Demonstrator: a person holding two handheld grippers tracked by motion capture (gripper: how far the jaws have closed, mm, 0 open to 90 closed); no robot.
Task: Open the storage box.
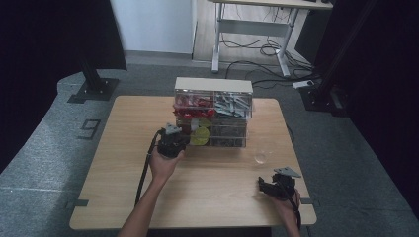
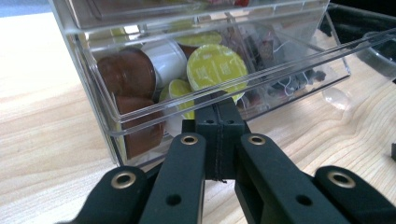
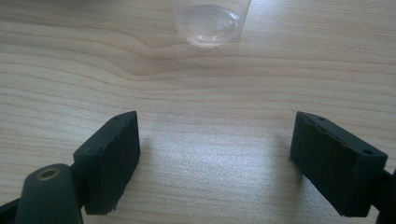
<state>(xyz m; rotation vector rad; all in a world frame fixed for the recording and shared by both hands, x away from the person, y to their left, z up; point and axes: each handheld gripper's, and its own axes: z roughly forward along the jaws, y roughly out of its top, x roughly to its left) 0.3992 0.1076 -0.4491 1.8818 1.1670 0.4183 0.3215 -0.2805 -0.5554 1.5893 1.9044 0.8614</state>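
Left tool (image 2: 218,116) pinches the clear drawer's (image 2: 280,63) front lip.

high: above, facing forward-down | left: close on drawer (image 2: 224,60) | right: close over table (image 3: 196,121), cup (image 3: 211,21)

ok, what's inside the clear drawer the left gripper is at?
Coffee capsules: the clear drawer holds brown capsules, a white one and yellow-lidded ones. Those beneath are covered, so there's no count. The left gripper is shut at its front edge.
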